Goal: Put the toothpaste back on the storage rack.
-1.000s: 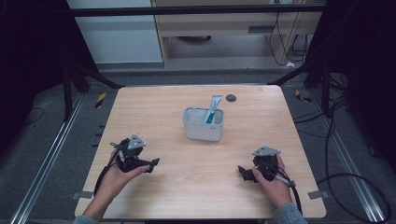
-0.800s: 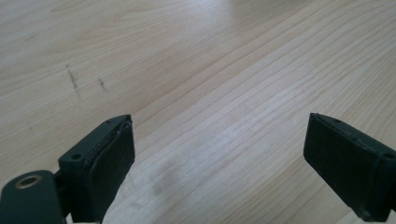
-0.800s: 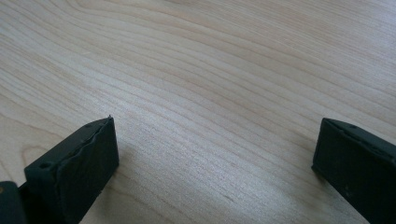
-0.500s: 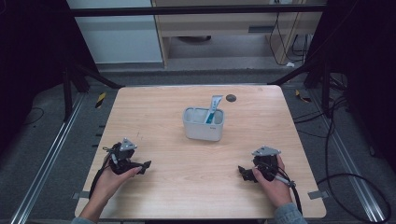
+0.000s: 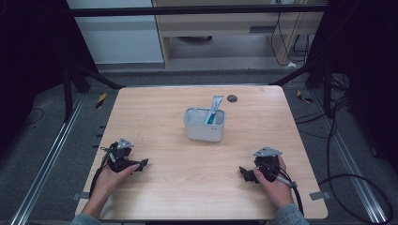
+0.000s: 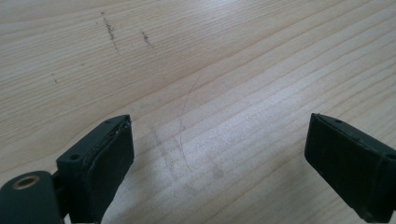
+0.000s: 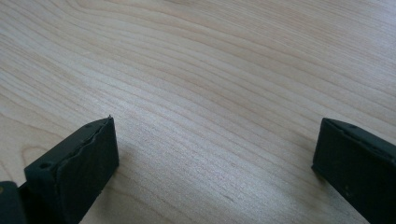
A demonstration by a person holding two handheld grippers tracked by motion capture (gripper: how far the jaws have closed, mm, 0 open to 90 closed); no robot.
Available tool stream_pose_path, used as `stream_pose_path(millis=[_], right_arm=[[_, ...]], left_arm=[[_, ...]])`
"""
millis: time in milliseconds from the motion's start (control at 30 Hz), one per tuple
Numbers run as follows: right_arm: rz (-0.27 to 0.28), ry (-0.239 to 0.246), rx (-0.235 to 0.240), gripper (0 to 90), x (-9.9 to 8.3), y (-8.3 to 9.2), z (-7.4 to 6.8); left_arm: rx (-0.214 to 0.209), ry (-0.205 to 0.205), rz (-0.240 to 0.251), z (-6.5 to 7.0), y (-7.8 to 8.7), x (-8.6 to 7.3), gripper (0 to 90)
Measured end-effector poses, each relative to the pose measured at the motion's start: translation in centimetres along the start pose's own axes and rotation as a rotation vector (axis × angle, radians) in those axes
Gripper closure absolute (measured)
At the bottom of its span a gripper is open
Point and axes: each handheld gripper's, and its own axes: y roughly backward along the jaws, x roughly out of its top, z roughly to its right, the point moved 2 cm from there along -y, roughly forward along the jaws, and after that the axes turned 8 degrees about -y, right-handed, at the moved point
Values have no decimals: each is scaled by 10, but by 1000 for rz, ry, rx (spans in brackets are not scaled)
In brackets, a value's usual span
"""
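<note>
A white rectangular holder point(image 5: 204, 124) stands at the middle of the wooden table point(image 5: 164, 112), with a white and blue toothpaste tube point(image 5: 214, 110) leaning upright in its right end. My left gripper point(image 5: 141, 165) rests low at the table's near left, held by a hand, its jaws wide apart over bare wood point(image 6: 210, 116). At the near right, my right gripper point(image 5: 244, 172) sits in the other hand, jaws also spread with only wood grain point(image 7: 210, 107) between them. Both grippers are well apart from the holder.
A small dark round disc point(image 5: 232, 98) lies near the table's far edge, behind the holder. Metal rails run along both sides of the table, and cables trail on the floor at the right. A cabinet stands beyond the far edge.
My left gripper has drawn back toward the near left edge and a little lower. The right gripper, the holder and the tube have stayed put.
</note>
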Motion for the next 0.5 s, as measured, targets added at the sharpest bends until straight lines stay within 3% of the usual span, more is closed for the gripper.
stream_pose_path(millis=[200, 500], right_arm=[[0, -1, 1, 4, 0, 0, 0], [0, -1, 1, 4, 0, 0, 0]], left_arm=[[2, 11, 9, -4, -7, -3, 68], [32, -3, 65, -5, -14, -6, 37]])
